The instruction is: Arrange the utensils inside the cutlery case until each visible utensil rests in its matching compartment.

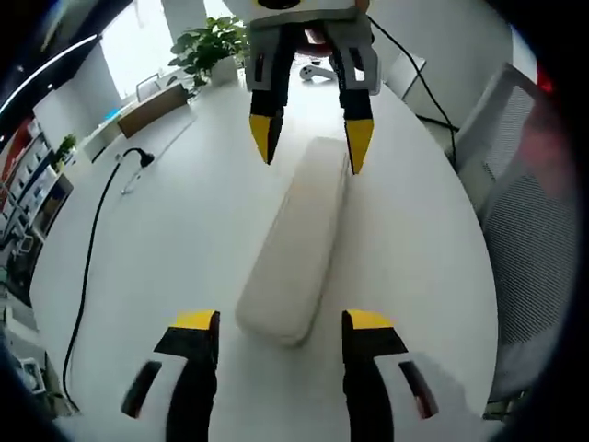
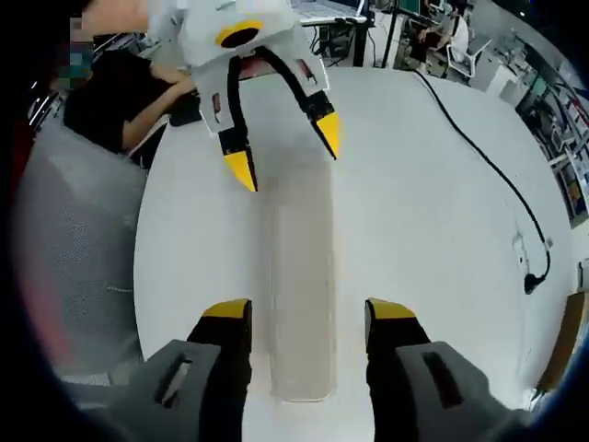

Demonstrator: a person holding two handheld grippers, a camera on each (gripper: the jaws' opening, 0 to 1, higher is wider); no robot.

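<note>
left gripper view: the left gripper (image 1: 281,324) rises from the near edge with its yellow-tipped jaws spread wide and holding nothing; the near end of the cutlery case (image 1: 296,241) lies between them, not touched by either jaw; the case is a long, pale, closed box with rounded ends, lying flat on the white table (image 1: 184,239) and running away from the camera; at its far end the right gripper (image 1: 311,145) comes down from the far side, jaws spread, one tip on each side of the case's far end — whether the tips touch it i cannot tell; a black cable (image 1: 92,249) trails along the left of the table to a small plug; a potted plant (image 1: 213,46) stands at the far left edge; a grey mesh chair (image 1: 520,212) sits beside the table on the right.

right gripper view: the right gripper (image 2: 308,310) has its jaws spread and empty, the case (image 2: 299,276) lying between them and stretching away; here the case looks pale and perhaps slightly translucent, though the view is too washed out to be sure; the left gripper (image 2: 282,152) straddles its far end with jaws apart; a person's arm in a dark sleeve (image 2: 115,97) is at the far left; the cable (image 2: 497,175) runs down the right side of the table (image 2: 423,212).
</note>
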